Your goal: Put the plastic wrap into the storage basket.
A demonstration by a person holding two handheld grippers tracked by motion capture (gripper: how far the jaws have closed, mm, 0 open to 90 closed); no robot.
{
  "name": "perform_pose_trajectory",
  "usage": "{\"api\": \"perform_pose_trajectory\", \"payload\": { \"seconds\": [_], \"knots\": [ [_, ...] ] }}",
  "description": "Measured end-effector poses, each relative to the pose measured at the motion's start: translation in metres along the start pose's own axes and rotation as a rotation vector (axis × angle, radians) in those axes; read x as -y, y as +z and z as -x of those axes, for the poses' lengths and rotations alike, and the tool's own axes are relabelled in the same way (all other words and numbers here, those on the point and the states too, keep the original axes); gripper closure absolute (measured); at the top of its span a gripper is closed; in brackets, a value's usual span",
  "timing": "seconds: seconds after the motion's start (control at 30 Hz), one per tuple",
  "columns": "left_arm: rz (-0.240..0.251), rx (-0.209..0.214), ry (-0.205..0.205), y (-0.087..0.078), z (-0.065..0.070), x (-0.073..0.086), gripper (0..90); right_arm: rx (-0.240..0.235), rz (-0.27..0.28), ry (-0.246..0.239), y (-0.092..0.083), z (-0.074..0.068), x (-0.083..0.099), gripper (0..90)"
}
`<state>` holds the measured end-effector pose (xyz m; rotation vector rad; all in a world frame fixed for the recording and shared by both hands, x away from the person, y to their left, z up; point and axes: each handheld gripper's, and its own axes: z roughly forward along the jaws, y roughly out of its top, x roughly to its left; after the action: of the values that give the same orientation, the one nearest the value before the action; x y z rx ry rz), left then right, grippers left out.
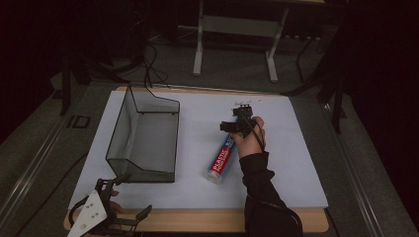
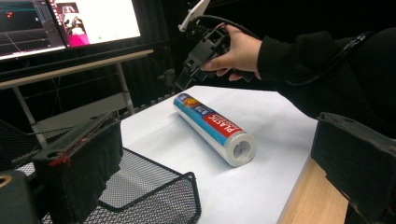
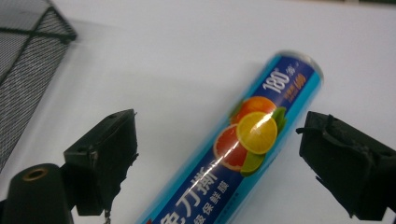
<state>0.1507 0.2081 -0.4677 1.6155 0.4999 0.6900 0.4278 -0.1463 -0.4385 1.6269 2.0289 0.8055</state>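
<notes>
A: The right gripper [image 1: 240, 117] hangs over the far end of the plastic-wrap roll [image 1: 222, 159], jaws apart, the roll lying between them, untouched.

B: And the left gripper [image 1: 129, 195]?

A: Jaws spread at the table's near edge, beside the wire mesh basket [image 1: 143, 136]. White sheet [image 1: 197, 192] on a wooden table [image 1: 197, 220]; monitors [image 2: 70, 23] behind, dark room.
</notes>
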Motion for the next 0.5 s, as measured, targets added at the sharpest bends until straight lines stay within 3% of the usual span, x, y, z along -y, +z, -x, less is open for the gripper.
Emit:
{"api": "perform_pose_trajectory", "payload": {
  "seconds": [0.1,0.27,0.43,0.5],
  "knots": [
    [-0.001,0.000,0.003,0.000,0.000,0.000,2.7,0.012,-0.027,0.055,0.010,0.006,0.000,11.1],
    [-0.001,-0.001,0.006,0.000,0.000,0.000,2.7,0.044,-0.051,0.090,0.021,0.009,0.003,11.1],
    [-0.005,0.001,0.011,0.000,0.001,0.000,2.7,0.030,-0.089,0.165,0.034,0.017,0.010,10.9],
    [-0.008,0.001,0.016,0.000,0.001,0.000,2.7,0.025,-0.100,0.174,0.036,0.017,0.011,10.9]
  ]
}}
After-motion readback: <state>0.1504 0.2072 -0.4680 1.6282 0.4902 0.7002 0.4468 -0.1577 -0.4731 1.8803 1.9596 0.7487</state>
